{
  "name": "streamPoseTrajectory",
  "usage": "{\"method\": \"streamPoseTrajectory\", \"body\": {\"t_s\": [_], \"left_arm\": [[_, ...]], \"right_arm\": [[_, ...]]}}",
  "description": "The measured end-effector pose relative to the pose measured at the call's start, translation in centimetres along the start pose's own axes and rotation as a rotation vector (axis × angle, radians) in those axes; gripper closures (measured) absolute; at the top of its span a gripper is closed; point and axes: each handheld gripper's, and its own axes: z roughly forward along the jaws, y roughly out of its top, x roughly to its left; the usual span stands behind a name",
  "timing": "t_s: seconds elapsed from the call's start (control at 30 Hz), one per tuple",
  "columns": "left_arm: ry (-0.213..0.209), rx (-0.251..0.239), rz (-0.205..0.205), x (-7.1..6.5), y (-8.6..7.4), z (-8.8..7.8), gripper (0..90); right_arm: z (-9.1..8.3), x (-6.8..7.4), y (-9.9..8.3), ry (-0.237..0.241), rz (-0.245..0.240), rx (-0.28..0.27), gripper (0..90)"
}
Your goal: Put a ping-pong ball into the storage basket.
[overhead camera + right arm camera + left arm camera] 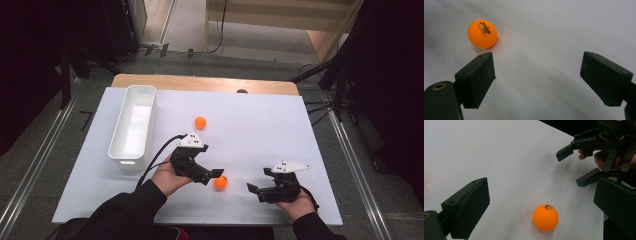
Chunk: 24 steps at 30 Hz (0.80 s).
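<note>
Your left tool (pixel 541 200) has its jaws spread wide apart, and the near orange ball (pixel 545 217) sits on the white bench (pixel 499 152) between them, closer to the jaw on the right of the left gripper view and touching neither. In the high view that same ball lies just off the tips of your left tool (pixel 212 175), near the bench's front edge. Being round, the ball has no long axis; its black printed mark faces up and away from the left tool's camera, and toward the right tool's camera.

Your right tool (pixel 536 80) is also open, nothing between its jaws. From there the ball (pixel 482 33) sits beyond the left jaw's tip, outside the gap. In the high view your right tool (pixel 257 186) rests to the right of the ball (pixel 220 182), apart from it, jaws pointing toward it.

Farther from the ball, toward the back of the bench, a second orange ball (pixel 200 122) lies alone. Left of that one stands a white bin (pixel 120 150), its long axis running front to back.
</note>
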Motion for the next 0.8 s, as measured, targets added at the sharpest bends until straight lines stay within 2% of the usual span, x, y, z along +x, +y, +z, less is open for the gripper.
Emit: {"method": "streamPoseTrajectory", "body": {"t_s": [0.2, 0.33, 0.63, 0.8], "left_arm": [[0.009, -0.013, -0.015, -0.3, 0.3, 0.9, 0.8], [-0.009, -0.018, -0.028, -0.4, 0.5, 1.6, 0.8], [0.012, 0.01, 0.009, -0.6, 0.3, 2.4, 0.8], [0.012, 0.01, 0.011, -0.6, 0.1, 2.6, 0.8]], "right_arm": [[0.1, -0.1, 0.0, -0.001, -0.003, 0.003, 11.1], [0.0, -0.1, 0.0, 0.001, 0.0, 0.004, 11.1], [-0.1, -0.2, -0.1, -0.002, 0.006, 0.008, 11.1], [-0.2, -0.2, -0.1, -0.006, 0.009, 0.0, 11.1]]}}
